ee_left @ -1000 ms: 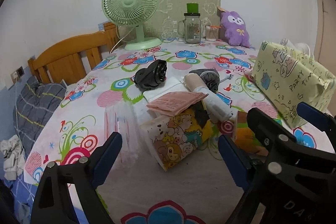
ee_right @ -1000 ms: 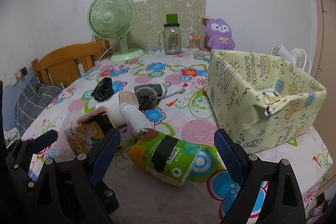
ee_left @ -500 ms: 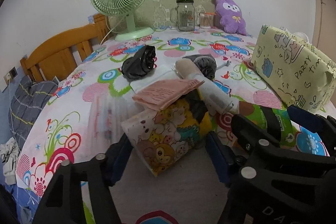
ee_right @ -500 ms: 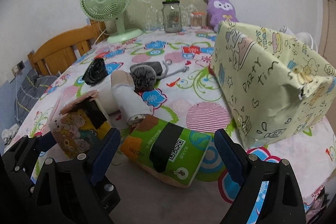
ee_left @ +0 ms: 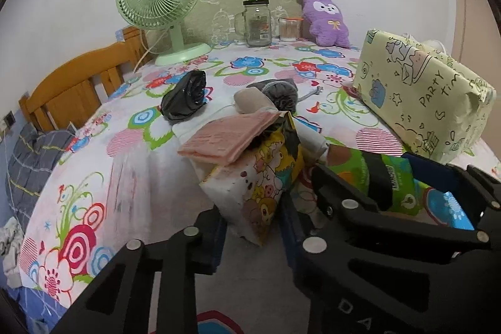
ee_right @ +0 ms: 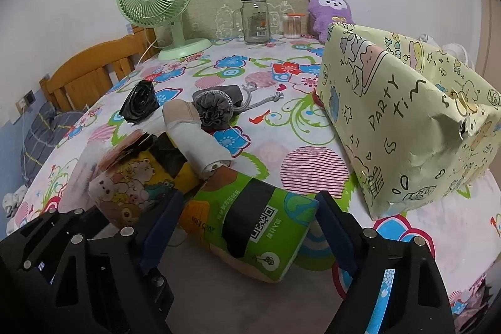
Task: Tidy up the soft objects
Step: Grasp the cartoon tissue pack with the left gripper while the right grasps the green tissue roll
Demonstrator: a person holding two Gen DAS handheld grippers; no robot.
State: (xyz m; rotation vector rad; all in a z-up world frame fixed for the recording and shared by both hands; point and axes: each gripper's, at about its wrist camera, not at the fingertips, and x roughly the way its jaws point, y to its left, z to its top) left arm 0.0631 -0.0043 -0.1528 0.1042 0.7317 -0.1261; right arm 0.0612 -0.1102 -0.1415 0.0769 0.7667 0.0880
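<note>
Left claw closing on cartoon pack

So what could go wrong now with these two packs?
The pink packet lies loose on the cartoon tissue pack that the left gripper is closing on; lifting could tip it off. The white roll leans on both packs and may roll away. The right gripper, also closing, straddles the green tissue pack, close to the left fingers.
</note>
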